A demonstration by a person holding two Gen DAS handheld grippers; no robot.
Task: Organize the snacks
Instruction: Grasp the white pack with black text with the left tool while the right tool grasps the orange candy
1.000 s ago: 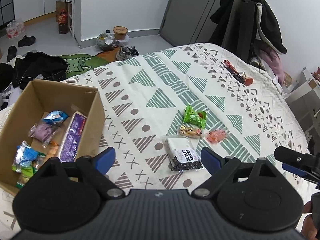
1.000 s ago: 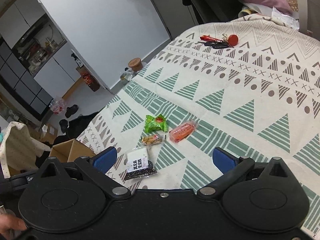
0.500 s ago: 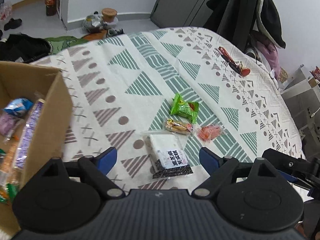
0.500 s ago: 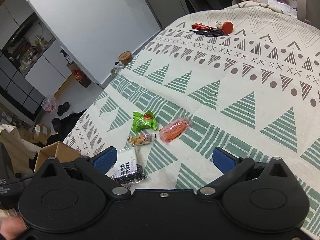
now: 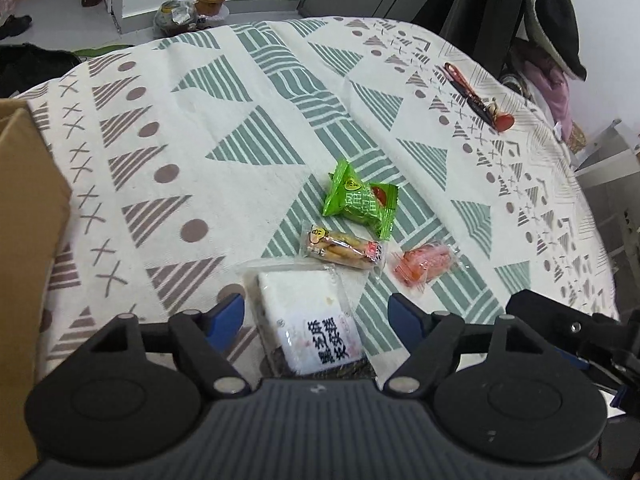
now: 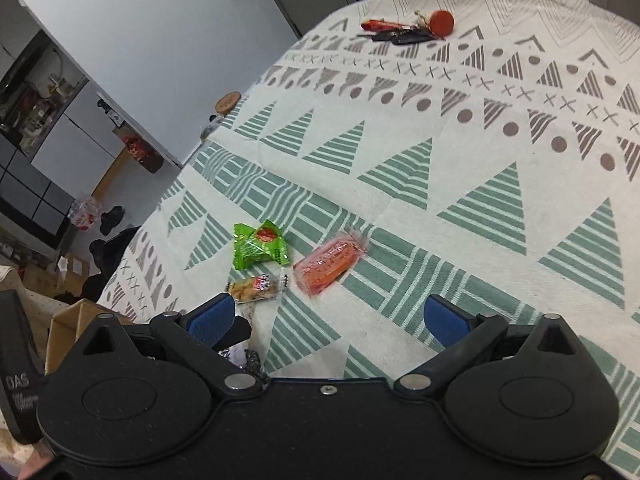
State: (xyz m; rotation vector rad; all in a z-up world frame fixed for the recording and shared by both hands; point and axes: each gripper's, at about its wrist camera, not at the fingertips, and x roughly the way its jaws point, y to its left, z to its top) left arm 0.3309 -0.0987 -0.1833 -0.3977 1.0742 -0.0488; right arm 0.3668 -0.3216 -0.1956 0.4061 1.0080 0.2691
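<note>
four snacks lie in a loose cluster on the patterned tablecloth (image 5: 248,80), which is cream with green striped triangles and brown dots and crosses. taking the white packet (image 5: 308,322) as the mark: it is a flat clear-edged pack with a white block inside, black printed characters on the label and a dark strip along its near end. just beyond it, almost touching its far edge, lies a small clear biscuit wrapper (image 5: 340,249) showing golden-brown pieces and a red-and-pink end. past that sits a bright green crinkly pouch (image 5: 360,202) with a red picture on one corner. off to the right of the white packet lies an orange-red snack in clear film (image 5: 424,262). well to the left of the packet stands the brown wall of a cardboard box (image 5: 28,216). far beyond, near the cloth's far edge, lie keys with a red round tag (image 6: 416,28). the left gripper (image 5: 318,312) hangs over the white packet with its blue pads on either side of it, not pressing; its jaws have just been closing in. the right gripper (image 6: 328,318) is spread wide with nothing between its pads, near the orange-red snack.
</note>
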